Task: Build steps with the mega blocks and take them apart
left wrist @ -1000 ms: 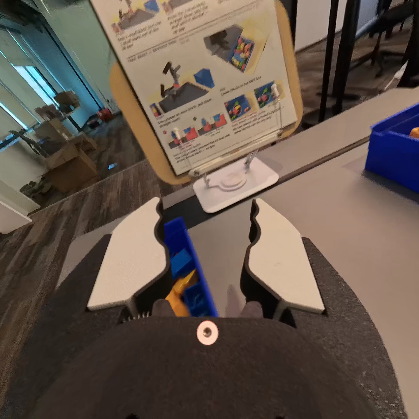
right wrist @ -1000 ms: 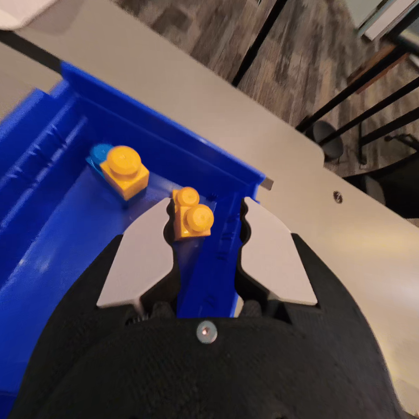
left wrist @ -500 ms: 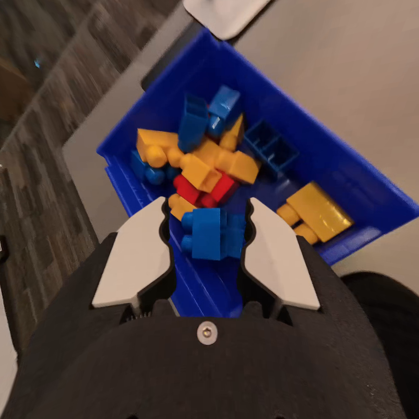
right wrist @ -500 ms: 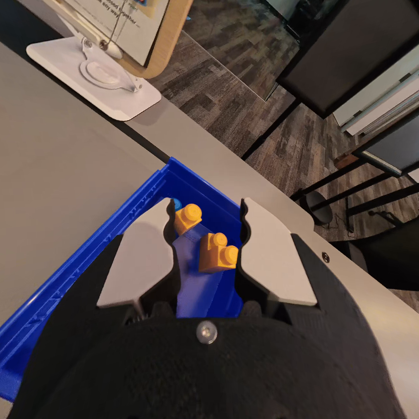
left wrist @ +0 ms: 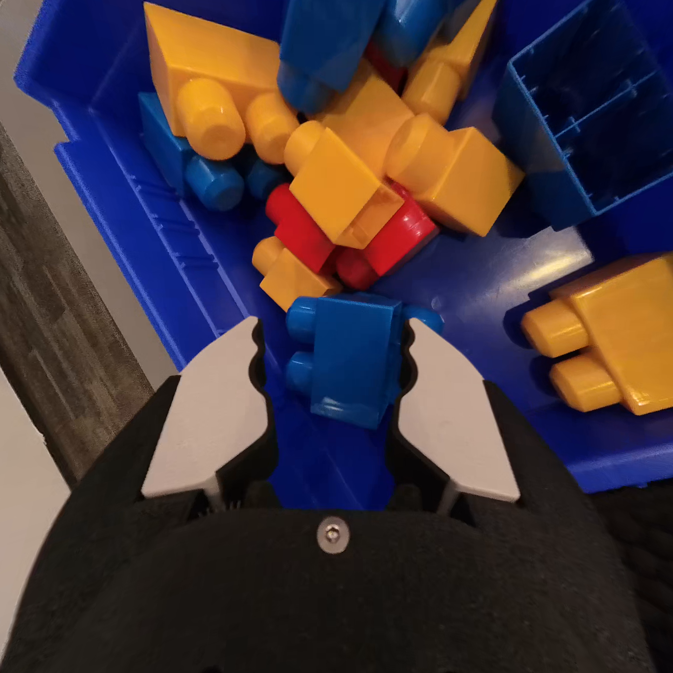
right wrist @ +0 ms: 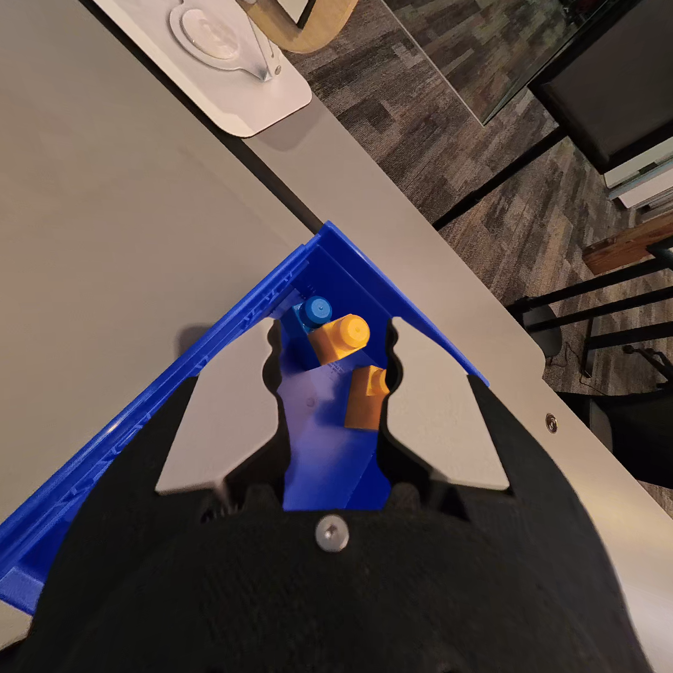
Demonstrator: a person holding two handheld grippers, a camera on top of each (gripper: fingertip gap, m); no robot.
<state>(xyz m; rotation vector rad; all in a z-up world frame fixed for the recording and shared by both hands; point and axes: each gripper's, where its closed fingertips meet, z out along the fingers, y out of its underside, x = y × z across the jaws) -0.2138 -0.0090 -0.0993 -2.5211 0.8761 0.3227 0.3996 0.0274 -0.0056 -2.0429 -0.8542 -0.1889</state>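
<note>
The left gripper [left wrist: 331,327], matte black foam with smooth pale-grey fingers [left wrist: 218,400], points down into a blue bin [left wrist: 120,189]. Its jaws stand wide, with a glossy blue block [left wrist: 353,360] lying on its side between them, close against the right finger; a gap shows on the left. Just past it lies a heap of hard, shiny plastic blocks: a red block [left wrist: 306,233] under a yellow block [left wrist: 338,185], more yellow and blue ones beyond, and a hollow blue block [left wrist: 590,120] with ribbed insides at the right. Another yellow block [left wrist: 615,335] lies apart at the right.

The right gripper [right wrist: 333,324] hangs over the corner of a second bin [right wrist: 349,262], jaws wide and empty. Below them a dim orange block [right wrist: 364,400] lies near the right finger; farther in, a round-studded orange block [right wrist: 342,338] touches a small blue one [right wrist: 317,309].

The bins sit on a smooth grey table [right wrist: 127,182]. A white stand [right wrist: 233,73] rests farther off, and wood-patterned floor [right wrist: 437,109] lies beyond.
</note>
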